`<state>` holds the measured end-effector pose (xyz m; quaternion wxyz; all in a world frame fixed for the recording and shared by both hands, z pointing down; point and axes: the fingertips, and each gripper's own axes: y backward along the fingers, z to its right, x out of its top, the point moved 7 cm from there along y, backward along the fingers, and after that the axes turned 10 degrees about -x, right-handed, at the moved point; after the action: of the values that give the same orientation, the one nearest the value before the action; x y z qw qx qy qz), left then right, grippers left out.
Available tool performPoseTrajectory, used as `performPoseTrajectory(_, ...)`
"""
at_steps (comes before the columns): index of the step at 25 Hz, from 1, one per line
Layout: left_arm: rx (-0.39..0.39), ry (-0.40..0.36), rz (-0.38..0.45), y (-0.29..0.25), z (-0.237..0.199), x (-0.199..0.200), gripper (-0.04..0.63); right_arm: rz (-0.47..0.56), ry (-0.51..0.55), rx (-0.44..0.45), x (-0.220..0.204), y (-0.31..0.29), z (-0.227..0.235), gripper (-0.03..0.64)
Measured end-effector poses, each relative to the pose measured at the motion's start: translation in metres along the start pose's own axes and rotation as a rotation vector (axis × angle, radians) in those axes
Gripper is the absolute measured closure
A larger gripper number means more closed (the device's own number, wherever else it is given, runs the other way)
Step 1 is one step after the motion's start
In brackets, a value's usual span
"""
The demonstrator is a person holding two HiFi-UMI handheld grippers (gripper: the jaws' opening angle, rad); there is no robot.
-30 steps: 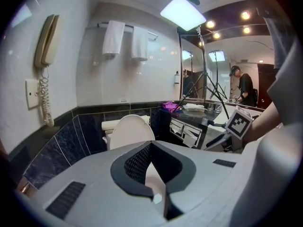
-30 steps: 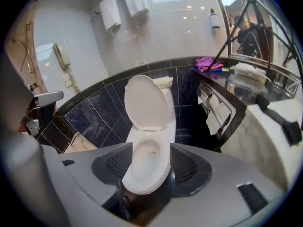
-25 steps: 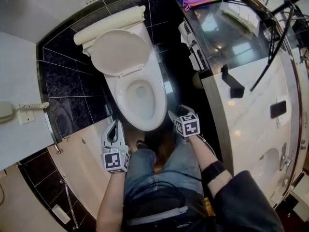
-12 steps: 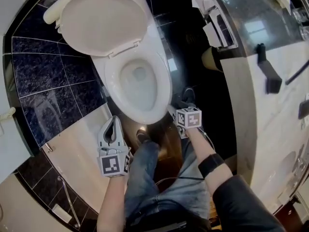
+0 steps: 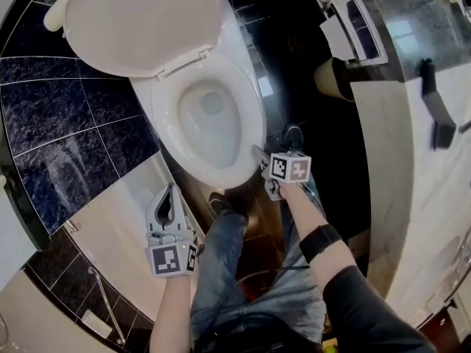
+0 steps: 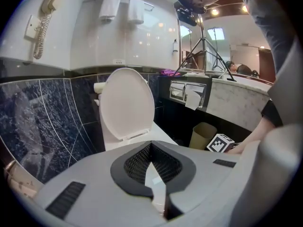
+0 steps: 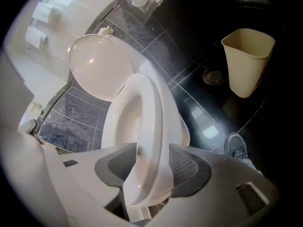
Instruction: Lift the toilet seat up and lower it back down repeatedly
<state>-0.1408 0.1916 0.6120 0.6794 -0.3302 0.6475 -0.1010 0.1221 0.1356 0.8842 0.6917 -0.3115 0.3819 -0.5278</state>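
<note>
Your right arm reaches forward from the lower right of the head view, forearm bare below a dark sleeve. It sets the right tool (image 5: 261, 157) on the front right edge of the toilet seat (image 5: 246, 105). In the right gripper view, this tool (image 7: 150, 161) straddles the seat (image 7: 151, 108), and the pads seem to lie against both sides of it. Its jaws have just been closing on that edge. Your left arm comes up from the bottom centre. It holds the left tool (image 5: 173, 188) off the toilet, over the pale floor at the lower left of the bowl. In the left gripper view, the tips of this tool (image 6: 150, 144) are together, with nothing between them.

A second ago the right tool was short of the bowl, near your knee. It has since come onto the rim, and its marker cube has turned. The toilet also fills more of the head view than it did then. The left tool has kept its place beside the bowl, closed as before.

The seat lies flat on the bowl. Its long axis runs from the hinge at the upper left down to the rounded front, which points at your legs. The lid (image 5: 140, 20) stands raised behind it.
</note>
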Motion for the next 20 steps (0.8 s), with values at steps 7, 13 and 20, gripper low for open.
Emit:
performPoseTrajectory(7,0.006,0.022,-0.012,-0.002,-0.008,-0.011,0.597,-0.003,-0.054,-0.028,0.003,-0.003,-0.005,0.413)
performPoseTrajectory(13,0.006,0.046,-0.020,0.001,-0.011,-0.017,0.597,-0.005,-0.099,-0.049,0.003,0.002,-0.008,0.454)
performPoseTrajectory(20,0.003,0.060,-0.028,0.001,-0.015,-0.021,0.597,-0.023,-0.137,-0.008,0.005,0.002,-0.005,0.466)
